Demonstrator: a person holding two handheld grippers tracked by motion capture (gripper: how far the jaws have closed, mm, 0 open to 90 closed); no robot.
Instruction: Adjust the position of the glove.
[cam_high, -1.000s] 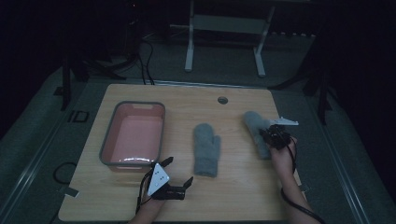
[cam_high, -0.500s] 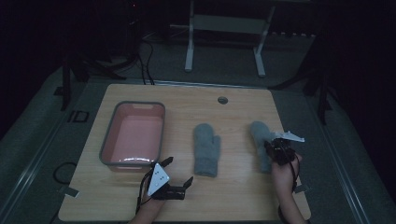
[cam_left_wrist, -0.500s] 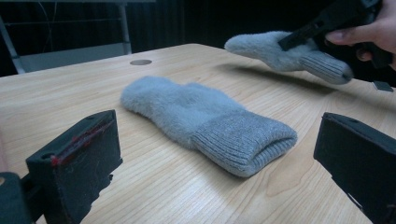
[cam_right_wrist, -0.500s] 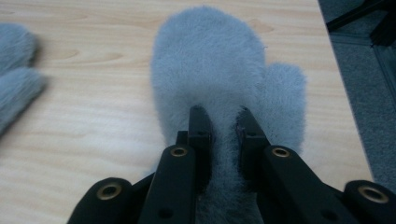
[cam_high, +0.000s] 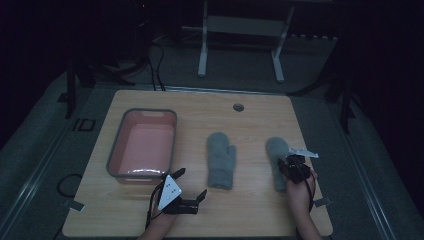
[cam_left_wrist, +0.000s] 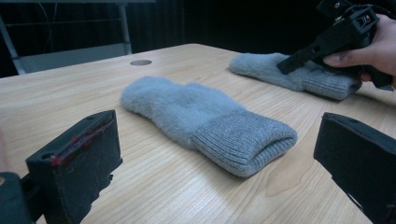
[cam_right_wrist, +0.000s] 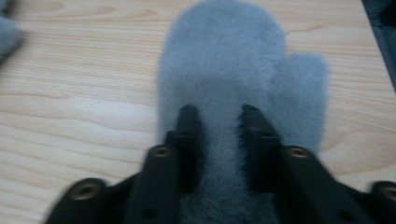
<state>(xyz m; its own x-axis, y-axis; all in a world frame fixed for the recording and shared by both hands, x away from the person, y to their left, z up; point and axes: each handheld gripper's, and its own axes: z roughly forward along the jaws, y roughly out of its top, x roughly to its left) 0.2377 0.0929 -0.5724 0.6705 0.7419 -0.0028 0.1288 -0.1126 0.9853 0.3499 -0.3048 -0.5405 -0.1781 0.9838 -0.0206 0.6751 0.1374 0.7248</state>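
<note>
1. Holding my right tongs (cam_high: 291, 167) over the right mitten (cam_high: 276, 150), I have the jaws pointing along its length, toward the rounded far end.
2. The right gripper view shows both black jaws resting on the grey fleece of this mitten (cam_right_wrist: 224, 70), one on each side of a narrow strip of the fabric.
3. The jaws of my right tongs have just been opening. They stand slightly apart with fleece between them, and I cannot tell whether the pads press on it.
4. The right mitten lies flat on the wooden surface (cam_high: 250, 125), near its right edge, cuff toward me and thumb on the outer side.
5. My right hand (cam_high: 299, 192) comes in from the near edge of the surface, behind the tongs.
6. My left tongs (cam_high: 187, 192) sit low over the near part of the surface, jaws spread wide with nothing between them.
7. The left gripper view looks between those jaws at the second mitten (cam_left_wrist: 205, 121), which lies flat in the middle of the surface, ribbed cuff nearest the camera.
8. The second mitten (cam_high: 221, 159) is well apart from the right one and touches neither tongs.
9. A pink tub (cam_high: 116, 155) with a grey rim stands on the left part of the surface, just beyond my left tongs.
</note>
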